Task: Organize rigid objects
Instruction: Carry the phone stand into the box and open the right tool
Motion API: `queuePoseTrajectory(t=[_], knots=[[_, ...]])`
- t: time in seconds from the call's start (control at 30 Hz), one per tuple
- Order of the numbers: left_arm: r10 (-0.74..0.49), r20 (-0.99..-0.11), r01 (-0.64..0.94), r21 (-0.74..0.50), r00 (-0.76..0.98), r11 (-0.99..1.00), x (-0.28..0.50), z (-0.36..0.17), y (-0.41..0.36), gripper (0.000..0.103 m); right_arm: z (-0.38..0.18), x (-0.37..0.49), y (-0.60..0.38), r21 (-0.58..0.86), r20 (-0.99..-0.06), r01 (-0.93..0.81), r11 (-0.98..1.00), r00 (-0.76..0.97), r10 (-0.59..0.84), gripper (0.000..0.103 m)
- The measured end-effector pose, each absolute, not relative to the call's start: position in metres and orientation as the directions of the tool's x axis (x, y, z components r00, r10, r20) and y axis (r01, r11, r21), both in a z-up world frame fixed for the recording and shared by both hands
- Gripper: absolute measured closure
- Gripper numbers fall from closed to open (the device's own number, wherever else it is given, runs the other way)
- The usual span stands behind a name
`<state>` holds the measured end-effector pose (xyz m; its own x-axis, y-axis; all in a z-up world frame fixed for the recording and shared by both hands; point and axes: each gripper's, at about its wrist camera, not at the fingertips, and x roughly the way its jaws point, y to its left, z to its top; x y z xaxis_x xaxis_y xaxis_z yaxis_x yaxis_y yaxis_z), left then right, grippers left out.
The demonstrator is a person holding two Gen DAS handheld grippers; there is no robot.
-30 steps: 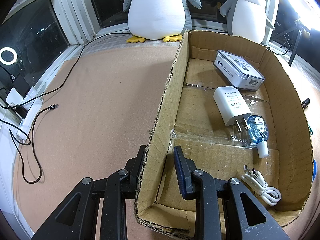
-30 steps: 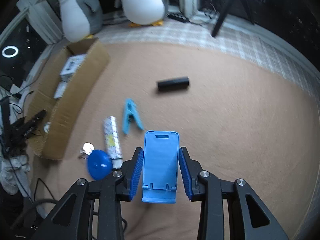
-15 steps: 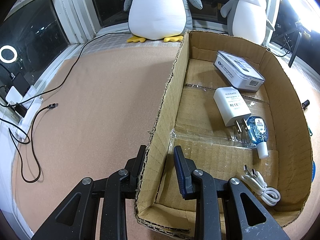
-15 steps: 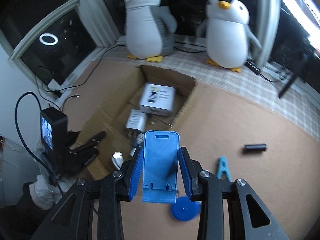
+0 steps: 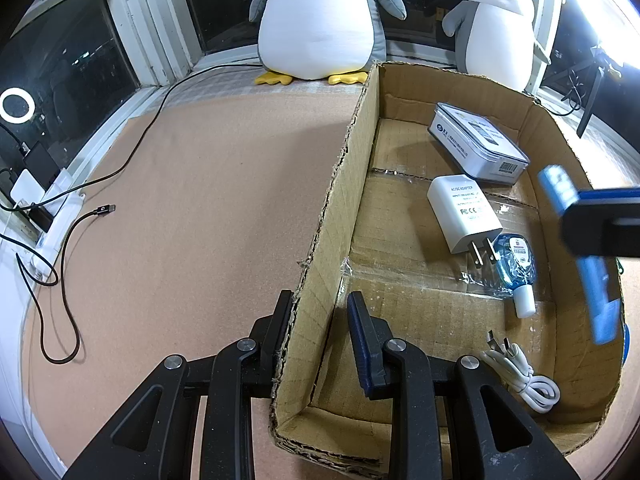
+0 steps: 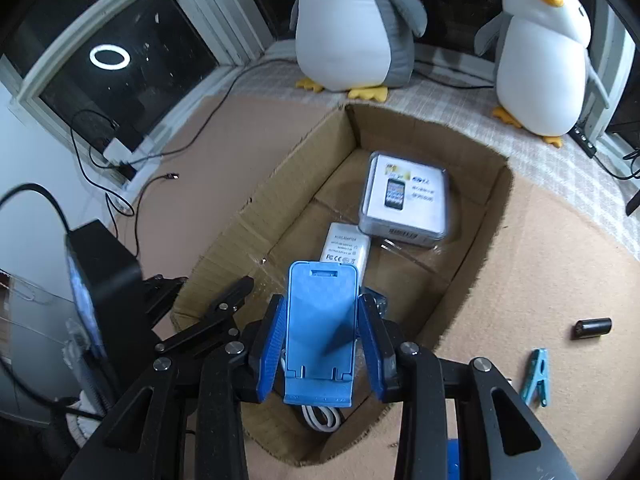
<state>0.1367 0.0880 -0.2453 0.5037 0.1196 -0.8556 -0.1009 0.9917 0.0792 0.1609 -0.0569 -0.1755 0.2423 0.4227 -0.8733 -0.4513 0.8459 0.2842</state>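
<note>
The right gripper [image 6: 322, 340], black-armed with blue finger pads, is clamping a light blue plastic phone stand [image 6: 321, 332] between its fingers and hovering above the near end of the open brown cardboard box [image 6: 480, 248]. From the left wrist view the same stand [image 5: 592, 280] is showing blurred over the box's right wall. Ahead of the right gripper, on the box floor, a white wall-plug power adapter [image 6: 344, 248] is lying just in front of the stand, and beyond it a white and grey boxed phone package [image 6: 406, 200] is sitting near the far wall. A coiled white cable [image 6: 320, 416] is peeking out directly beneath the stand. To the right of this gripper, outside the box on the tan mat, a teal clothes peg [image 6: 536, 376] and a short black cylinder [image 6: 594, 328] are lying.

The left gripper [image 5: 320, 340] is straddling the box's left wall [image 5: 340, 208], one finger outside touching the cardboard, the other inside and standing clear of it. A small blue sanitiser bottle with a white cap [image 5: 516, 268] is resting right of the left gripper, touching the adapter's prongs.
</note>
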Motion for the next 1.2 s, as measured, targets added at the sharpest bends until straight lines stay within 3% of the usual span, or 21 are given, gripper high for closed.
queuePoseTrajectory(t=[0.6, 1.2], knots=[[0.122, -0.855, -0.101, 0.081, 0.504, 0.992, 0.137, -0.245, 0.088, 0.074, -0.194, 0.165, -0.043, 0.241, -0.900, -0.457, 0.856, 0.225, 0.373, 0.069], [0.120, -0.855, -0.101, 0.080, 0.505, 0.992, 0.137, -0.245, 0.088, 0.074, -0.161, 0.158, -0.073, 0.278, -0.866, -0.433, 0.857, 0.274, 0.419, 0.065]])
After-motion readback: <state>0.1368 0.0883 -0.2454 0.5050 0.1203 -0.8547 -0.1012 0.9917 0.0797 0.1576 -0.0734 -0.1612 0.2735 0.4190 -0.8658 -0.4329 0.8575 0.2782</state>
